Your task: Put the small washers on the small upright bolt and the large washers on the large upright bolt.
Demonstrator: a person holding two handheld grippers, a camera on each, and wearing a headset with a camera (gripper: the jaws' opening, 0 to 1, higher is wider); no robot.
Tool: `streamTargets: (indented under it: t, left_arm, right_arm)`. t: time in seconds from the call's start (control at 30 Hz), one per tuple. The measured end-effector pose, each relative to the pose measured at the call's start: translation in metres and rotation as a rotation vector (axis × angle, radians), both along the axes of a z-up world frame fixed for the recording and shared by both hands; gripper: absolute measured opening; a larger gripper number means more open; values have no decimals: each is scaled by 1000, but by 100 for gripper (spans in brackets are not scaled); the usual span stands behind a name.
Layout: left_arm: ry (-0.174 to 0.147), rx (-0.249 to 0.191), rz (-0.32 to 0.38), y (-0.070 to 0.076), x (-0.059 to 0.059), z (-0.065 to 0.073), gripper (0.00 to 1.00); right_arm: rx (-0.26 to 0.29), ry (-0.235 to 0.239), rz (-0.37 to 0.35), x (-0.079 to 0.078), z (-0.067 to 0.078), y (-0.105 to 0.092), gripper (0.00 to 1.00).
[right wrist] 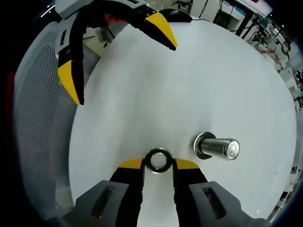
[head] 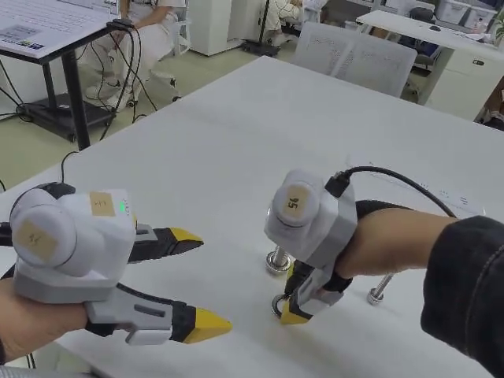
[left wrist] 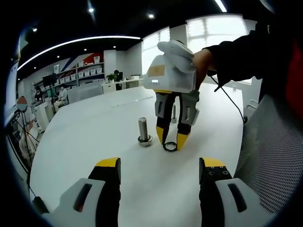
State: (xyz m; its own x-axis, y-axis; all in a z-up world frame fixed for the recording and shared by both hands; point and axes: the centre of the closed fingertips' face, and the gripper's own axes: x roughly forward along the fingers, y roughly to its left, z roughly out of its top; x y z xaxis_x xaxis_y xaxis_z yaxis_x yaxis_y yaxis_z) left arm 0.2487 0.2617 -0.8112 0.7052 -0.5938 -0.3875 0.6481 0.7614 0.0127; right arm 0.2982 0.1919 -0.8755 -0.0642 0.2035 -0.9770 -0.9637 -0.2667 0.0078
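Observation:
My right gripper (head: 293, 309) points down at the white table (head: 236, 142), shut on a steel washer (head: 277, 304) held at or just above the surface. The same washer (right wrist: 157, 161) sits between its yellow fingertips (right wrist: 187, 164). Just beyond stands the large upright bolt (head: 277, 260) (right wrist: 218, 147) with a ring at its foot. A small bolt (head: 378, 290) stands to the right, beside the person's sleeve. My left gripper (head: 197, 279) hovers at the near left, open and holding nothing. It faces the right gripper (left wrist: 171, 140), the washer (left wrist: 169, 146) and the large bolt (left wrist: 144, 132).
A grey mesh chair (head: 354, 55) stands at the table's far edge. Another desk (head: 47, 27) with cables is off to the far left, where a person sits. The right gripper's black cable (head: 394, 179) arcs over the table.

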Motion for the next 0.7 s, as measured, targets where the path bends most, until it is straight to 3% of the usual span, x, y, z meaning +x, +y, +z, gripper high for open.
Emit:
streamTargets:
  t: [0.2, 0.37, 0.7]
  left_arm:
    - [-3, 2, 0, 0, 0, 1, 66]
    - [-6, 2, 3, 1, 0, 1, 66]
    - [-3, 3, 2, 1, 0, 1, 66]
  right_arm:
    - [-32, -34, 26, -4, -1, 2, 25]
    - [-21, -5, 2, 0, 0, 1, 24]
    - [-38, -15, 11, 2, 0, -3, 24]
